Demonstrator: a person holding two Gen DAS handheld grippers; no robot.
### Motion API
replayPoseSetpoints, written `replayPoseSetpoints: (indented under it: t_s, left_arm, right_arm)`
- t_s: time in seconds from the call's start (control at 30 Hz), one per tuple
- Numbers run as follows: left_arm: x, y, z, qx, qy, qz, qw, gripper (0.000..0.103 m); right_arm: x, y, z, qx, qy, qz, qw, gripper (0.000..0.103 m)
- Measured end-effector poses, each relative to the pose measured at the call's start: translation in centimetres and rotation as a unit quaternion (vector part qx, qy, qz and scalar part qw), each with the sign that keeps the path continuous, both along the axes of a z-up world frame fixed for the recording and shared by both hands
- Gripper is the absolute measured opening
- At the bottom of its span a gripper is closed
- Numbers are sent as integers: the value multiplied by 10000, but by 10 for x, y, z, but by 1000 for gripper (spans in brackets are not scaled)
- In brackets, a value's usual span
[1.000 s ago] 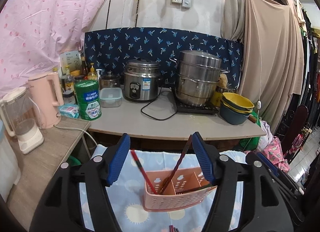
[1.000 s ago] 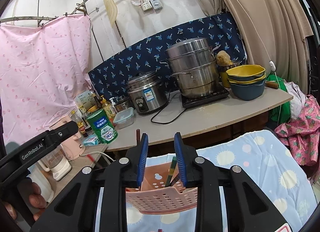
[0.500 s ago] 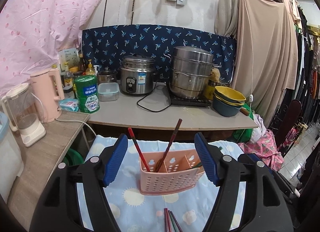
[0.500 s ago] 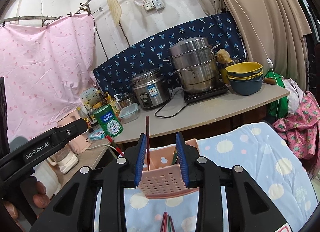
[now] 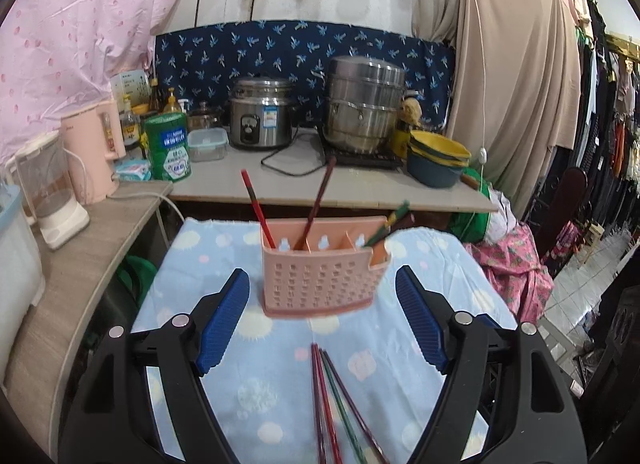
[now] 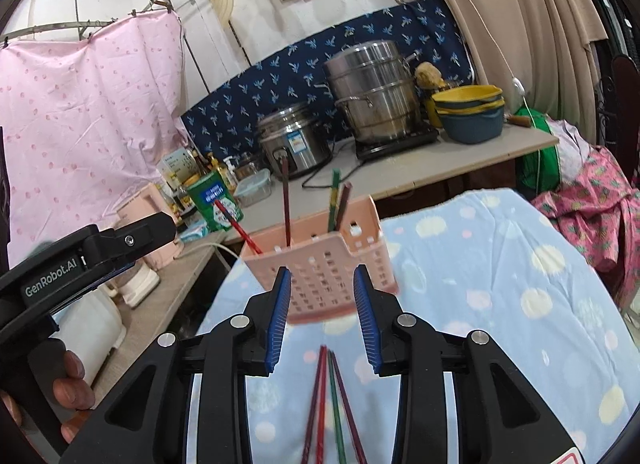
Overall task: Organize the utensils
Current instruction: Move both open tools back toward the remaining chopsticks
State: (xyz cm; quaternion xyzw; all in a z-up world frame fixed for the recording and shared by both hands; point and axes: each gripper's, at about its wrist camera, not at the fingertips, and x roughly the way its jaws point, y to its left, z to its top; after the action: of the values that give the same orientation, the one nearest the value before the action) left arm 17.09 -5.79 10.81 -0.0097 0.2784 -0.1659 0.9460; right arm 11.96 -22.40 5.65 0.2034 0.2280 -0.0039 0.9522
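Note:
A pink perforated utensil holder (image 5: pixel 322 264) stands on a blue patterned cloth (image 5: pixel 416 344). It holds a red chopstick (image 5: pixel 256 208), a dark red one (image 5: pixel 318 200) and a green and a brown one at its right end (image 5: pixel 390 222). Several loose chopsticks (image 5: pixel 332 404) lie on the cloth in front of it. My left gripper (image 5: pixel 322 322) is open and empty, just short of the holder. In the right wrist view my right gripper (image 6: pixel 322 318) is open and empty, above the loose chopsticks (image 6: pixel 330 404) and near the holder (image 6: pixel 324 264).
A counter (image 5: pixel 360 188) behind the cloth carries a rice cooker (image 5: pixel 260 118), a steel steamer pot (image 5: pixel 364 104), stacked bowls (image 5: pixel 438 158) and a green tin (image 5: pixel 168 146). A side shelf at left holds a pink kettle (image 5: pixel 94 152) and a blender (image 5: pixel 48 192).
Both grippers have pulled back and up from the holder, so it now sits farther ahead and the loose chopsticks show in front. The right gripper has opened wider.

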Motion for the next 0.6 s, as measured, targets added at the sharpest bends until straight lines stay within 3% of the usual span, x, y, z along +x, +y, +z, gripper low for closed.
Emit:
replayPoseSetpoints:
  t_s: [0.27, 0.6]
  left_arm:
    - [-32, 1, -69, 142, 727, -122, 9972, 72]
    - [-69, 11, -151, 293, 1578, -137, 9869, 72]
  right_arm:
    - [-37, -2, -58, 16, 684, -4, 9977, 32]
    - [-78, 15, -130, -207, 1545, 257, 9874, 32]
